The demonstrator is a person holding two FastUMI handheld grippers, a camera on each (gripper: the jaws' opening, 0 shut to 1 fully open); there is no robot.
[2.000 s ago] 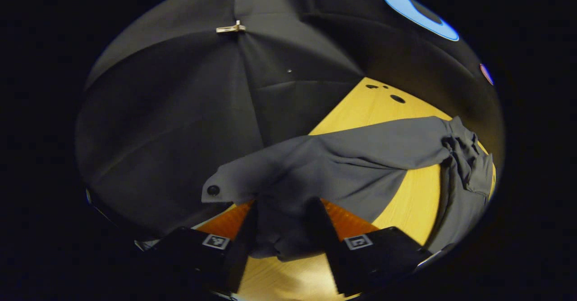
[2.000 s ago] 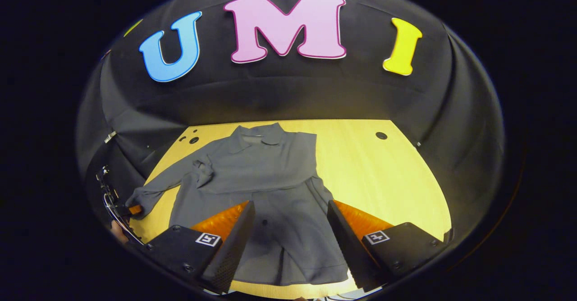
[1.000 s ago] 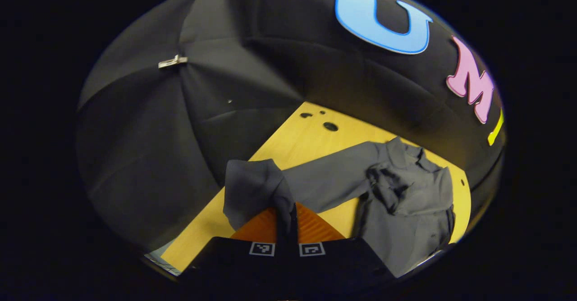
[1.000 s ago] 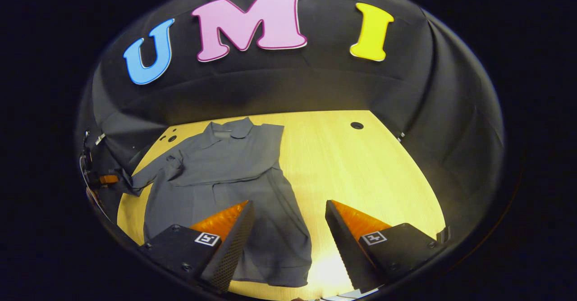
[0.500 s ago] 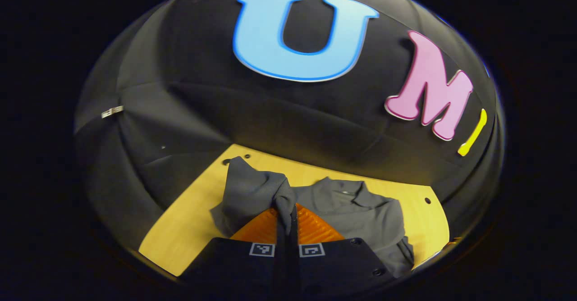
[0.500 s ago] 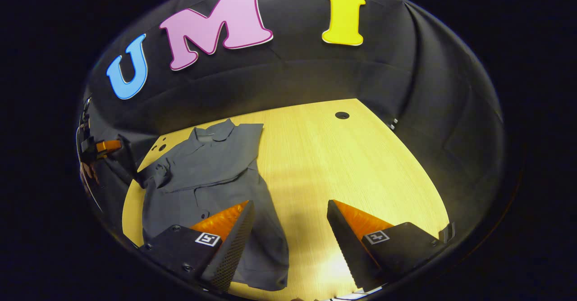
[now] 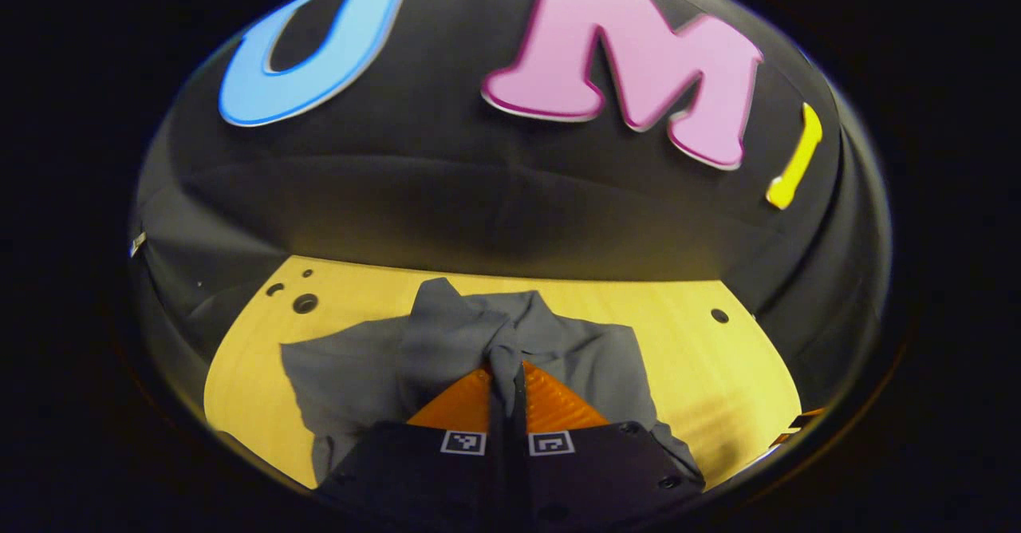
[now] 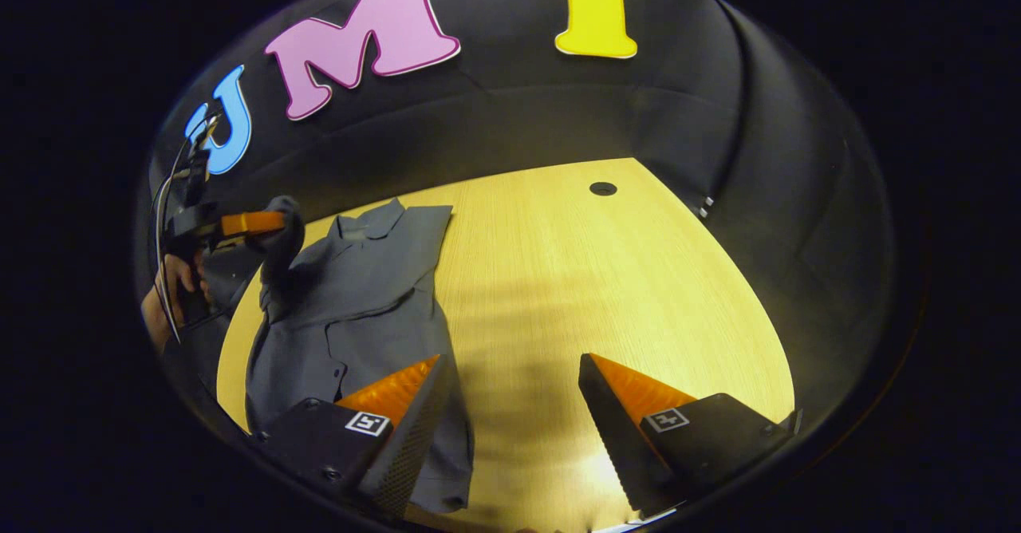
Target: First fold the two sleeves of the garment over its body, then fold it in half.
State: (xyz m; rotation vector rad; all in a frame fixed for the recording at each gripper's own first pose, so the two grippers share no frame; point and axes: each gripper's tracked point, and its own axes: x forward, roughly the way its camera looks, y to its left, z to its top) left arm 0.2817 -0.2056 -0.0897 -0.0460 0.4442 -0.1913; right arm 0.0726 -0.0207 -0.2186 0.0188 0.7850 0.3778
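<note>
Holding the sleeve [image 7: 459, 341] in my left tool [image 7: 508, 385], I had both fingers pinched together on a bunch of that grey fabric, right at the bottom of the left gripper view. The sleeve end was lifted up off the bench [image 7: 718, 373] and hung above the garment [image 7: 590, 357], which lay spread on the yellow wood just past the fingers. A bit further out on the bench there were a few small dark holes [image 7: 304, 303] near the left corner, and another one over on the right. Behind all that was just the black cloth wall.

My right tool [image 8: 510, 389] was a different story: fingers wide apart, nothing between them, hovering over bare bench with the garment's lower edge next to its left finger [image 8: 399, 413]. From the right gripper view the garment lay along the left side of the bench, collar [image 8: 371, 222] at the far end. Off at the far left edge you could see my hand [image 8: 171, 286] gripping the left tool, with the raised sleeve draped down from its tips toward the shoulder area. Past the garment, one more dark hole [image 8: 603, 188] sat near the far edge of the bench.
</note>
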